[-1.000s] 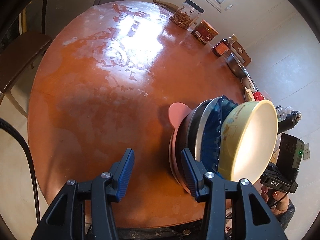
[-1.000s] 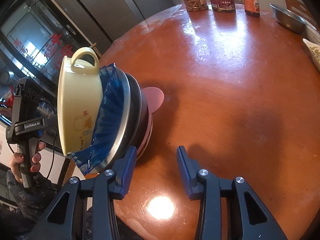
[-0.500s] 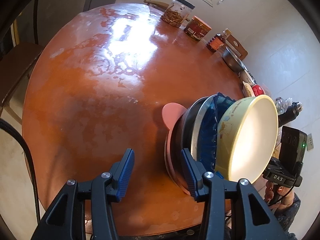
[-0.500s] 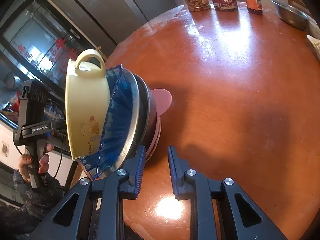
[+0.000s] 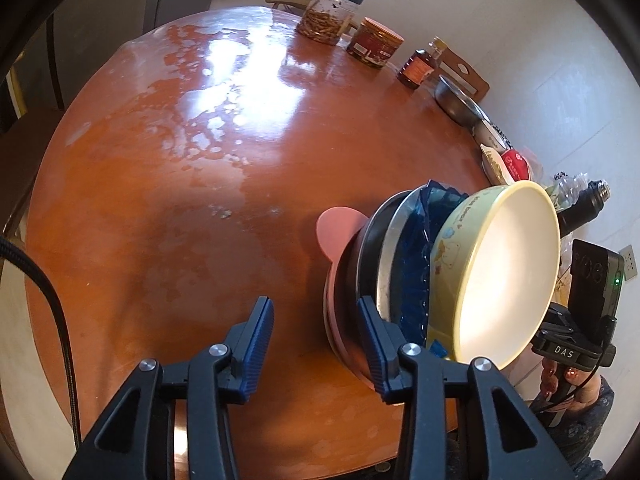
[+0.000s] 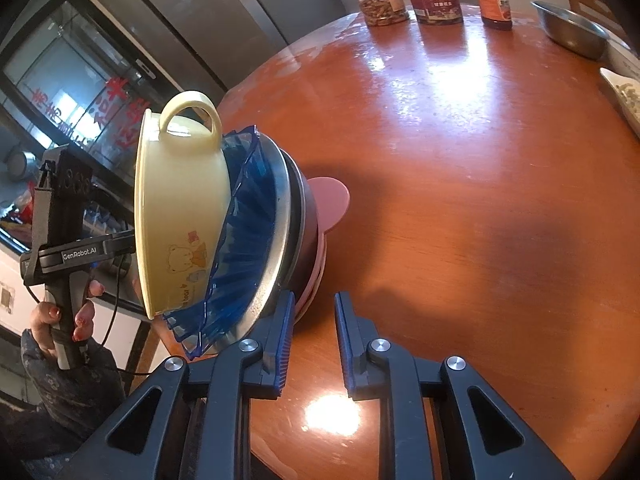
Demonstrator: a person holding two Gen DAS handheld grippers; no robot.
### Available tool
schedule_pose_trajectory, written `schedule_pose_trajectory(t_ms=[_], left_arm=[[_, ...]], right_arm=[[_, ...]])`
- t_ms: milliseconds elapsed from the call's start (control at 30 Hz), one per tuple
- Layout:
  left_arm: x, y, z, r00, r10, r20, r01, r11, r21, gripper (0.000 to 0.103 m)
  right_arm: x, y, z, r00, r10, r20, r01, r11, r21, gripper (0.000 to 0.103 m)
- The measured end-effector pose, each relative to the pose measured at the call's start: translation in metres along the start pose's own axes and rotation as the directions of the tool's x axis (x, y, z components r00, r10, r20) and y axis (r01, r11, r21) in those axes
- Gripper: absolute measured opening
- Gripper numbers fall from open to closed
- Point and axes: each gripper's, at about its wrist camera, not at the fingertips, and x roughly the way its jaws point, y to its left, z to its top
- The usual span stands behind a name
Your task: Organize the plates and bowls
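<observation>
A stack of dishes stood on the round orange counter [image 5: 160, 200], near its lower edge, in the lower right of the left wrist view and the left half of the right wrist view. From the bottom it held a pink plate [image 5: 334, 232] with a round ear, a black bowl [image 5: 358, 256], a steel dish [image 5: 394, 240], a ruffled blue dish [image 5: 416, 264] and a yellow bowl [image 5: 508, 272] with a bear print and a loop handle.

The left claw [image 5: 314, 308] was open and closing, with only bare counter between its jaws; its right finger was right at the stack's lower rim, though whether it touched could not be told. The right claw [image 6: 312, 300] was nearly closed, a narrow gap left between its jaws and nothing in it; its left finger sat just beside the stack's rim. A hand [image 6: 60, 320] gripped the left claw's handle at the lower left of the right wrist view.

Along the counter's far edge stood a clear jar [image 5: 328, 16], a red jar [image 5: 374, 42], a brown bottle [image 5: 420, 66] and a steel basin [image 5: 456, 100], well apart from the stack.
</observation>
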Motion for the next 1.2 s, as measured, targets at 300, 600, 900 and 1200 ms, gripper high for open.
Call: schedule_pose_trajectory(t_ms=[300, 600, 900, 1200], left_arm=[[0.012, -0.024, 0.006, 1.0, 0.015, -0.022, -0.014, 0.999, 0.048, 0.04], [0.025, -0.054, 0.008, 0.999, 0.021, -0.046, -0.017, 0.995, 0.095, 0.037], [0.039, -0.087, 0.007, 0.997, 0.011, -0.076, 0.0, 0.99, 0.141, 0.036], [0.052, -0.116, 0.005, 0.995, 0.006, -0.103, 0.014, 0.982, 0.188, 0.036]], right_arm=[[-0.014, -0.016, -0.005, 1.0, -0.017, 0.009, 0.017, 1.0, 0.01, 0.022], [-0.034, -0.031, -0.017, 0.999, -0.041, 0.017, 0.04, 0.999, 0.018, 0.021], [-0.055, -0.051, -0.028, 0.997, -0.071, 0.029, 0.07, 0.996, 0.049, 0.021], [-0.074, -0.069, -0.035, 0.994, -0.096, 0.047, 0.092, 0.993, 0.075, 0.021]])
